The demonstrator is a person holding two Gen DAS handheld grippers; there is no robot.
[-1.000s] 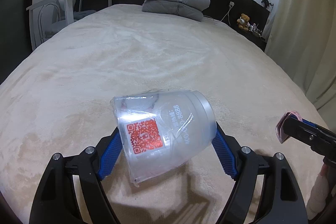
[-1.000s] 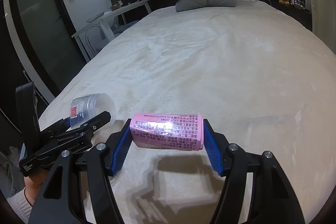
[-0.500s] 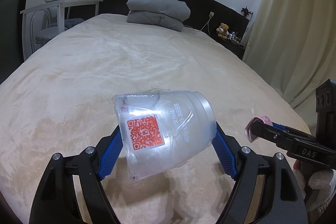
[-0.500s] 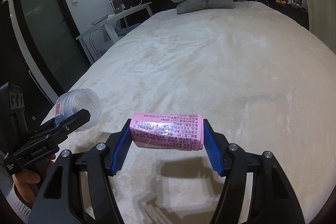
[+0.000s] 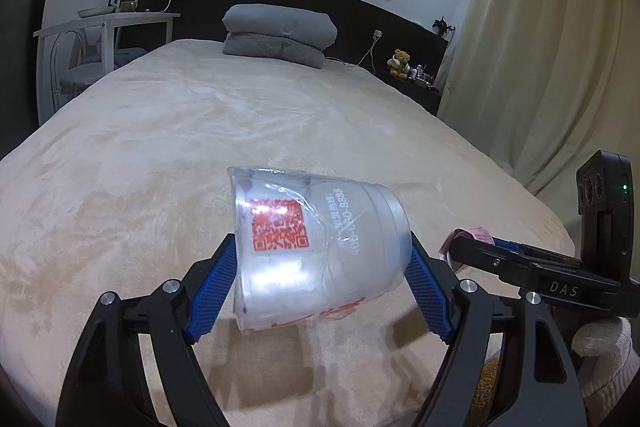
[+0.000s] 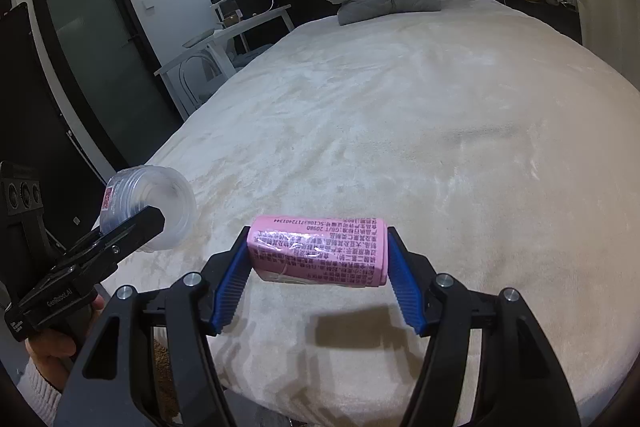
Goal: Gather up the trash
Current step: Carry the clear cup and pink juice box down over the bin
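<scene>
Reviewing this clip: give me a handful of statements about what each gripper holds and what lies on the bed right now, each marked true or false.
1. The left gripper is clamped on a clear plastic cup that bears a red QR code. True.
2. The right gripper holds a green bottle. False: it grips a pink packet printed with black text, lying crosswise between the blue pads.
3. The cup rests on the bed. False: it is held above the beige cover, casting a shadow below.
4. A folded grey duvet lies at the head of the bed. True.
5. A small teddy bear sits on the dark ledge near the curtain. True.
</scene>
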